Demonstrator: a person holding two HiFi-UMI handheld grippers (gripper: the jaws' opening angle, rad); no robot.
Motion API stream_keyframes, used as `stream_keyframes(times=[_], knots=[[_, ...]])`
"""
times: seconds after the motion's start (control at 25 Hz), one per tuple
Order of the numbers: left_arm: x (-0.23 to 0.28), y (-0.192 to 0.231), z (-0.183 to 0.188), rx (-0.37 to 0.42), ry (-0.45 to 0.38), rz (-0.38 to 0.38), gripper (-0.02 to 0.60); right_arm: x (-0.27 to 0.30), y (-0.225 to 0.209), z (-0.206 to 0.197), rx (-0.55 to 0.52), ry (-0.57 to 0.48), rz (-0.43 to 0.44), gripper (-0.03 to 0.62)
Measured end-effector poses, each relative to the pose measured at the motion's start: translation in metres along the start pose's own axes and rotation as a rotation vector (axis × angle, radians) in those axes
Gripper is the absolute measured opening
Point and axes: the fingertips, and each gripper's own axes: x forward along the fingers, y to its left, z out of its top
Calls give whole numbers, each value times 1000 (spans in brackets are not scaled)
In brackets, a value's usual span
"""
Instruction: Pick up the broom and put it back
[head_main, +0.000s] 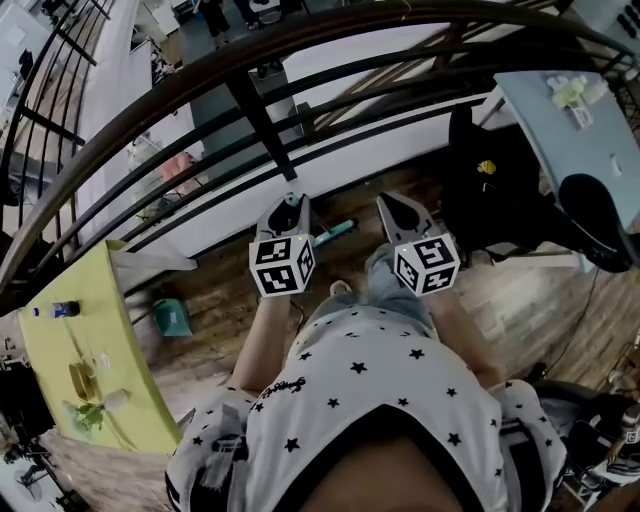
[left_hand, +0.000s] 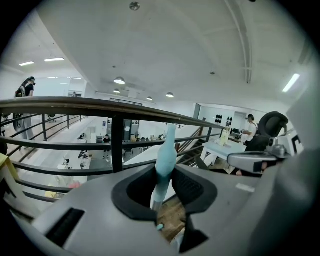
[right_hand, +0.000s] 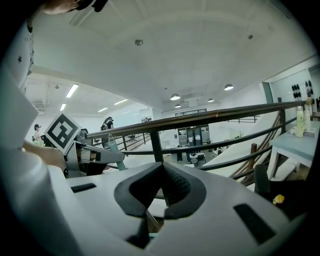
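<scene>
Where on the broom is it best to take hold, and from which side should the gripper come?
Take the teal handle at its narrow lower end, where the left gripper is closed on it. Come from the side, jaws square across its length: it is slim, round and straight, and it widens beyond the pads, which probably resists slipping.

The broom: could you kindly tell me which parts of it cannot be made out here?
Broom head: in no view; in the head view the person's shirt covers the floor below.
Shaft beyond the teal handle: the left gripper view shows a short stretch, then the left gripper itself hides it.
</scene>
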Motion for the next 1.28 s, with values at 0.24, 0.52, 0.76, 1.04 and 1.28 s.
stream_keyframes(times=[0.24, 0.52, 0.76, 1.04, 1.28], knots=[[31, -14, 4, 21, 9, -22, 104, -2, -27, 4, 13, -6, -36, -6], [72, -37, 0, 40, 30, -45, 104, 1, -62, 0, 32, 7, -59, -6], [108, -54, -2, 47, 39, -48, 104, 8, -91, -6, 40, 38, -56, -6], [155, -74, -10, 49, 61, -60, 104, 25, -125, -10, 47, 64, -41, -6], [194, -87, -17, 39, 76, -59, 104, 39, -153, -10, 50, 59, -39, -6]])
